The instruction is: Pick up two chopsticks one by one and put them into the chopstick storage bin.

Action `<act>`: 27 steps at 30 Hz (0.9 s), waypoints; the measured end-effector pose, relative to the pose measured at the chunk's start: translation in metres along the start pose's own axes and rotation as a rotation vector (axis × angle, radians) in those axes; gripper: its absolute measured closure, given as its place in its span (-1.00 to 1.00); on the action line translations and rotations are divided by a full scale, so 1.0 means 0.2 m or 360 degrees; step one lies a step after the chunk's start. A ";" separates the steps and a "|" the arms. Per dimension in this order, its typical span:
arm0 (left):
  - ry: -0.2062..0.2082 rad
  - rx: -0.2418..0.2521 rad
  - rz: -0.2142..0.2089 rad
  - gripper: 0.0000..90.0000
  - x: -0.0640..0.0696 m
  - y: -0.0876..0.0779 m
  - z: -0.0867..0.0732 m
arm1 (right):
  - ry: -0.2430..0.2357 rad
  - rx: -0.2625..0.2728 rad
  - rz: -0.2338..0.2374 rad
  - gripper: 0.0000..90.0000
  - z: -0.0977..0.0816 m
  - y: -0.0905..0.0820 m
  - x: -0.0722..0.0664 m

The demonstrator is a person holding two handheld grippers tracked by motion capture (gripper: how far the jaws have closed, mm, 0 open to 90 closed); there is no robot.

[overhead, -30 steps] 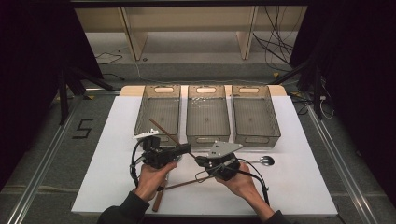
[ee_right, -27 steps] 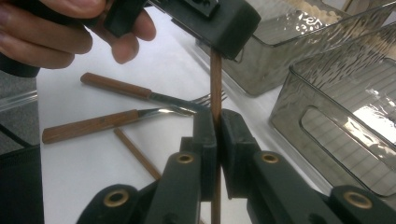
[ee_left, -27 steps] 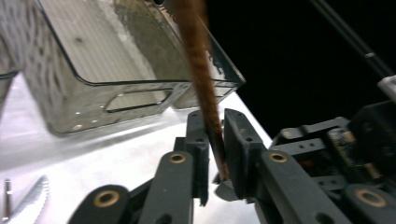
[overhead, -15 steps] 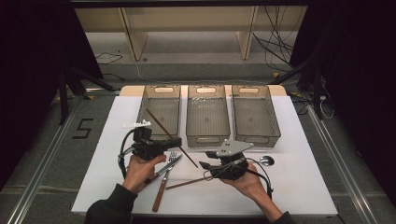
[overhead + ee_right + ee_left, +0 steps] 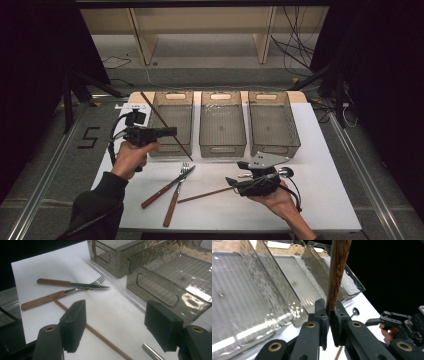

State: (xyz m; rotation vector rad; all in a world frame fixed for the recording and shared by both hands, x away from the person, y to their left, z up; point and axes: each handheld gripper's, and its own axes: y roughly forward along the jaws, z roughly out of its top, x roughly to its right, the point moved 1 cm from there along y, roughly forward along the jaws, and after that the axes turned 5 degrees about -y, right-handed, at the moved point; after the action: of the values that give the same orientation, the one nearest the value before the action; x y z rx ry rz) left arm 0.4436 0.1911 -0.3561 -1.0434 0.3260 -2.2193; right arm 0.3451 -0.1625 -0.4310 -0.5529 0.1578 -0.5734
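The chopstick (image 5: 165,125) held in the left gripper (image 5: 172,131) is a dark wooden stick, clamped tight between the two black jaws near its lower end; in the left gripper view the chopstick (image 5: 337,272) rises straight up from the pinched jaws. In the high view it slants from about 11 o'clock down to 5 o'clock across the left bin (image 5: 171,122), lifted above the table (image 5: 325,165). The left hand (image 5: 131,157) holds that gripper at 9 o'clock of the table.

A second chopstick (image 5: 205,195) lies flat on the white table at about 6 o'clock, one end just beside the right gripper (image 5: 231,182). In the right gripper view this chopstick (image 5: 100,336) runs under the left jaw, not pinched. The right gripper's jaws have just been opening and stand wide apart with nothing between the pads.

At 7 o'clock of the second chopstick lie a knife (image 5: 167,186) and a fork (image 5: 176,195) with wooden handles, crossing each other. A spoon (image 5: 286,172) sits just behind the right gripper. The middle bin (image 5: 222,122) and the right bin (image 5: 272,122) stand at 12 o'clock, side by side with the left one
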 end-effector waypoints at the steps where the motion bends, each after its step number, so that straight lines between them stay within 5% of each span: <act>1: 0.0000 -0.0009 0.0012 0.87 -0.01 0.00 0.02 | 0.0008 -0.0003 -0.0001 -0.26 -0.01 -0.01 0.00; 14: -0.0049 -0.0038 0.0126 0.86 -0.10 0.04 0.23 | 0.0012 -0.0015 0.0015 -0.33 -0.02 -0.01 -0.01; 27: -0.0126 -0.0076 0.0234 0.86 -0.21 0.16 0.26 | 0.0016 -0.0010 0.0028 -0.39 -0.03 -0.01 -0.01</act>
State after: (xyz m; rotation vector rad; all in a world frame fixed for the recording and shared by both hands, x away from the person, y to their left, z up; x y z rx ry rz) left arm 0.5184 0.1969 -0.3625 -1.0936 0.4093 -2.0434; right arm 0.3415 -0.1660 -0.4348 -0.5543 0.1742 -0.5586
